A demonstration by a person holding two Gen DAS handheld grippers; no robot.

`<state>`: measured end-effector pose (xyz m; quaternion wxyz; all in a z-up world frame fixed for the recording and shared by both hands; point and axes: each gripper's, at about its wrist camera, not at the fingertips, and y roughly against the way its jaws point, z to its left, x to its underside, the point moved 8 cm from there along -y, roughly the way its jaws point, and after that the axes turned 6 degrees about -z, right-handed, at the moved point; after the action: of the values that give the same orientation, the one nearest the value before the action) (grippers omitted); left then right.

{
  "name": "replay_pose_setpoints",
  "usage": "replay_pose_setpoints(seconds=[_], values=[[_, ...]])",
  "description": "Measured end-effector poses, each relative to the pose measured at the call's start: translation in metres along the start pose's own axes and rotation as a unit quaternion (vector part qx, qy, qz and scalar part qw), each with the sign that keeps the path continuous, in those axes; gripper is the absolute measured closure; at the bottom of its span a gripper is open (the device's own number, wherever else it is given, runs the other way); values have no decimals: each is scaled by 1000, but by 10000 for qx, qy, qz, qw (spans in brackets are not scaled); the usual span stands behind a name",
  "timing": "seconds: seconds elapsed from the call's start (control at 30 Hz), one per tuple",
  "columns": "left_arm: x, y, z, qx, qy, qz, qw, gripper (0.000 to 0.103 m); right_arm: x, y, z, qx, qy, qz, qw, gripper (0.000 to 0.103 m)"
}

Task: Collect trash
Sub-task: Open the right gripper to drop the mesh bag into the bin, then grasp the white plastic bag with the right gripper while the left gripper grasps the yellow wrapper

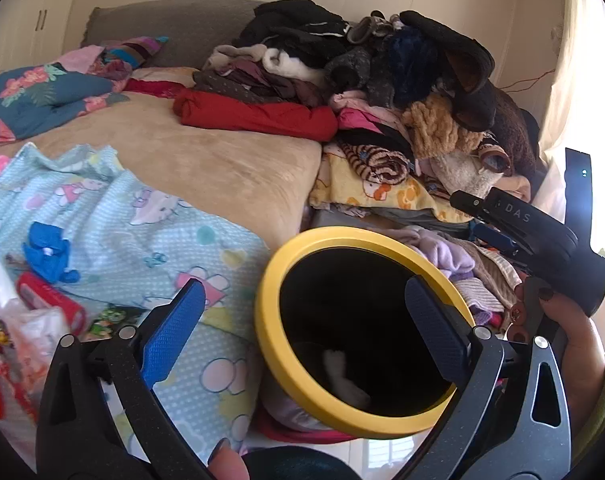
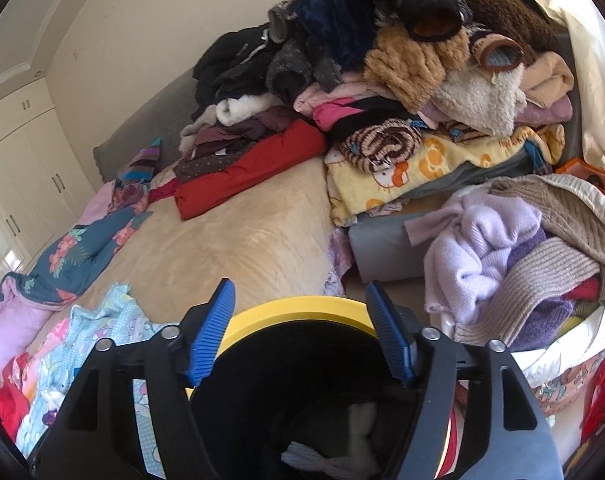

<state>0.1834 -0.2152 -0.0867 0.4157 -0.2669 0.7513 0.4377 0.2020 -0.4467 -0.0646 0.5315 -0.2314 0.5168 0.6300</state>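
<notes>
I am holding both tongs spread and empty over the bin (image 1: 362, 332), whose yellow rim is sitting right beneath them. The left tongs (image 1: 302, 332) are straddling the rim, one jaw out over the blue sheet (image 1: 150, 216); the right tongs (image 2: 300, 332) are hanging directly above the opening. Deep below the jaws, pale scraps (image 2: 358, 424) are lying in the dark bottom; tissue, I think, though it is murky. More trash, a blue glove (image 1: 48, 254) and a red packet (image 1: 50, 300), is waiting left of the left tongs. I am risking nudging the rim and tipping the bin.
</notes>
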Motion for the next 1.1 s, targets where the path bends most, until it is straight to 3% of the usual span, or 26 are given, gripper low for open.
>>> replay_pose_setpoints(seconds=[0.23,0.6,1.1], values=[[-10,18,19,-264,109,-164,9995,11,3,6,21,-310,185,-25,9993,27],[-18,47,52,-655,202,-356,9970,11,17,15,60,-783,448,82,9959,25],[-23,92,107,-1181,386,-575,9906,11,46,39,132,-1609,940,236,9822,23]])
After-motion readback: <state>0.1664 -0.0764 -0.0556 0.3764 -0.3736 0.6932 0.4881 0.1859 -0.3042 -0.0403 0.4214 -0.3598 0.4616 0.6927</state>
